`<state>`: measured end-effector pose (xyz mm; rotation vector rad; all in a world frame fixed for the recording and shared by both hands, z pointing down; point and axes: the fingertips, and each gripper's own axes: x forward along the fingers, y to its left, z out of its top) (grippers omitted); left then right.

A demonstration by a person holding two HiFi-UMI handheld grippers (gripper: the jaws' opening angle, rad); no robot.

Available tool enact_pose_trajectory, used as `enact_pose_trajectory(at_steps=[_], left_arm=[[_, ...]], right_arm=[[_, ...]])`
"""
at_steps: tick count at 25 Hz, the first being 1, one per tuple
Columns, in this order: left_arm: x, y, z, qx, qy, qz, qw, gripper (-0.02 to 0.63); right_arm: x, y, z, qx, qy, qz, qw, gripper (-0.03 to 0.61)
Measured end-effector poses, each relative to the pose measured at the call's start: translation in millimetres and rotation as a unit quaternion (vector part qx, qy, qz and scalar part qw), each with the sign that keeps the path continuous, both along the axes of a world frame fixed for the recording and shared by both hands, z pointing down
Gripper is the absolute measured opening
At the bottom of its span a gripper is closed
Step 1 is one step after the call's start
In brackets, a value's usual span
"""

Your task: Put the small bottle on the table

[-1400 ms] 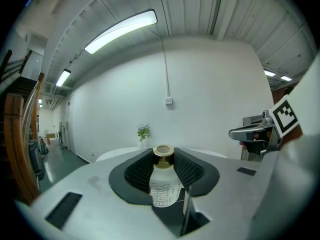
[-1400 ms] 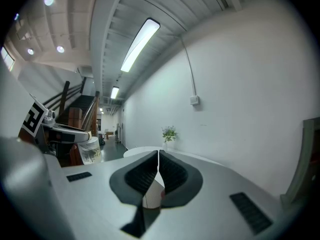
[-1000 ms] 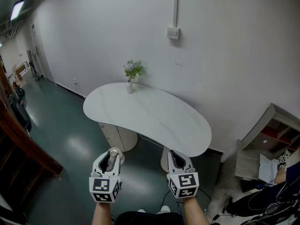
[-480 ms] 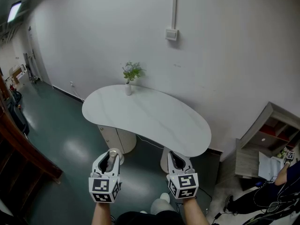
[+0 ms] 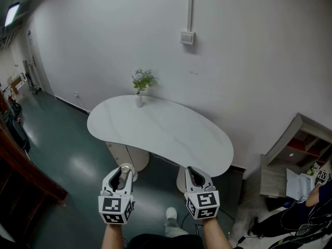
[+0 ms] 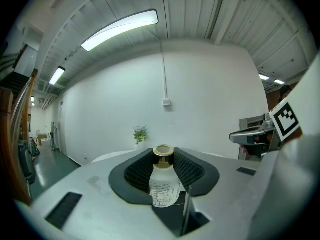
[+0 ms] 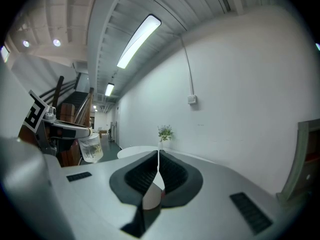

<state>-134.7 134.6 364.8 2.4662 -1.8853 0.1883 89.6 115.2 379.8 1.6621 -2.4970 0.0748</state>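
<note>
At the bottom of the head view the person's two forearms [image 5: 111,235] reach forward, each holding tongs topped by a marker cube. The left tongs [image 5: 123,172] are closed on the small bottle [image 6: 163,183]: in the left gripper view the ribbed black pads [image 6: 136,171] press against both sides of its clear, printed body, and it stands upright between them with its gold cap [image 6: 163,153] rising above the pads. The bottle is held in the air, well short of the worktop and not touching it.

The right tongs [image 5: 193,173] sit level with the left, a little apart from them. In the right gripper view their pads [image 7: 172,174] meet along a thin vertical line, fully closed with nothing gripped between them. That same view shows the left tongs off to the side with the bottle hanging in them.

Below and between the two tongs, a light shoe [image 5: 170,212] shows on the dark green floor [image 5: 62,139].

Beyond the tongs stands the worktop [image 5: 161,131], a white, rounded, bean-shaped slab on pale cylindrical bases [image 5: 127,154]. At its far left end, near the wall, stands a small white vase [image 5: 139,100] with a green sprig [image 5: 142,79]. A switch box [image 5: 187,37] is mounted on the white wall above, with a conduit running up from it.

To the right of the worktop, against the wall, is a low grey shelf unit [image 5: 295,154], and another person [image 5: 317,204] is partly in view at the picture's edge. A reddish wooden rail [image 5: 28,167] crosses the lower left.
</note>
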Motion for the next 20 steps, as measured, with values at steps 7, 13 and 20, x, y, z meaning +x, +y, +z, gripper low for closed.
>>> enact_pose_trajectory(at_steps=[7, 13, 20], left_arm=[[-7.4, -19.3, 8.4, -0.01, -0.004, -0.008, 0.9999, 0.129], [-15.7, -36.0, 15.4, -0.019, -0.003, -0.016, 0.9997, 0.129], [-21.4, -59.0, 26.6, -0.027, -0.003, -0.022, 0.9994, 0.129]], right_arm=[[-7.9, -26.1, 7.5, -0.008, -0.005, -0.005, 1.0, 0.067], [-16.1, -45.8, 14.0, -0.015, -0.006, -0.013, 1.0, 0.067], [-23.3, -71.1, 21.4, -0.02, -0.005, -0.02, 1.0, 0.067]])
